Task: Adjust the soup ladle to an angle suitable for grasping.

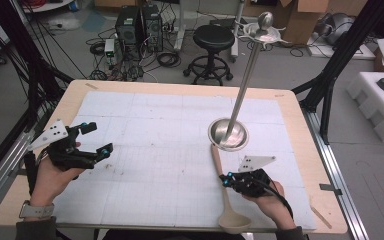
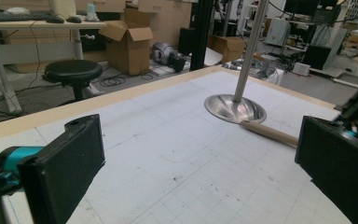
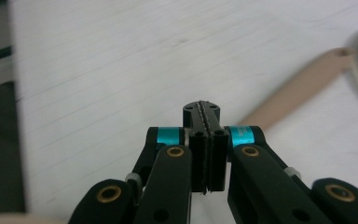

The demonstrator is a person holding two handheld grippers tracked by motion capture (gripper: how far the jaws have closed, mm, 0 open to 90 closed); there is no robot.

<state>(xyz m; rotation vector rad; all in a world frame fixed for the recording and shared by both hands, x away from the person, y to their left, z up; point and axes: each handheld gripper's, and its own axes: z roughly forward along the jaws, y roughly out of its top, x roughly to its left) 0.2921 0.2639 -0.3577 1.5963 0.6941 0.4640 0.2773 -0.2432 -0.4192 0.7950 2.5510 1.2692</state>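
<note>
The wooden ladle (image 1: pixel 226 192) lies on the worktop (image 1: pixel 155 150) beside your right gripper (image 1: pixel 226 179), jaws shut on nothing, left gripper (image 1: pixel 96 139) open; it looks light and stiff, so grab its thin handle.

My left gripper (image 1: pixel 94 137) sits jaws wide, right gripper (image 3: pixel 206 140) clamped empty, seemingly low over the table.

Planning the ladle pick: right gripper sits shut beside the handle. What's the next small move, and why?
Probably open the right gripper and ease it over the wooden ladle. Its jaws are pressed together on nothing, right beside the handle, which lies flat on the table mat with its tip at the base of the metal stand. The left gripper hovers open, well away.
</note>
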